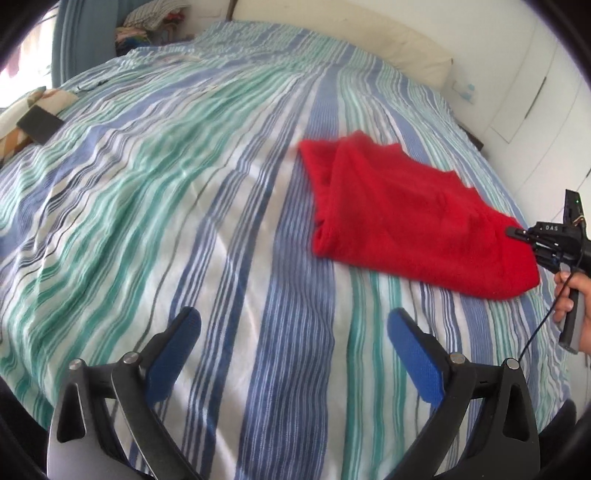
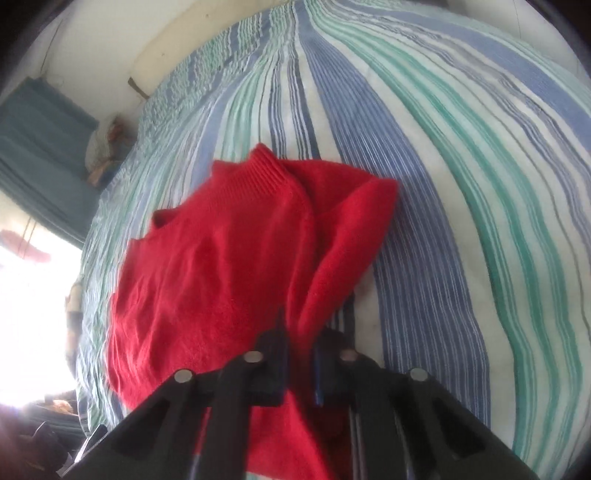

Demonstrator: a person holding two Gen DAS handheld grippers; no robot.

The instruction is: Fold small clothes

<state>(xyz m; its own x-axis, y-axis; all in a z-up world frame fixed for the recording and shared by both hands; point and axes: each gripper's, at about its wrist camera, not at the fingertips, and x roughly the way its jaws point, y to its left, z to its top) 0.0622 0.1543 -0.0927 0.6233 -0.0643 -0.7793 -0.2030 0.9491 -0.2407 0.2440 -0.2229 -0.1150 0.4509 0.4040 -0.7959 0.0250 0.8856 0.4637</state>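
A small red knit sweater [image 1: 399, 218] lies partly folded on the striped bedspread [image 1: 207, 192]. My left gripper [image 1: 293, 325] is open and empty, low over the bed, to the left of and nearer than the sweater. My right gripper [image 1: 515, 232] is shut on the sweater's right edge. In the right wrist view the right gripper [image 2: 299, 332] pinches a raised fold of the red sweater [image 2: 221, 251], whose ribbed collar points away from me.
A patterned pillow with a dark block [image 1: 38, 123] lies at the bed's left edge. A cream headboard cushion [image 1: 388, 40] and white wall close the far side. A pile of clothes [image 1: 155, 22] sits at the far left corner by blue curtains.
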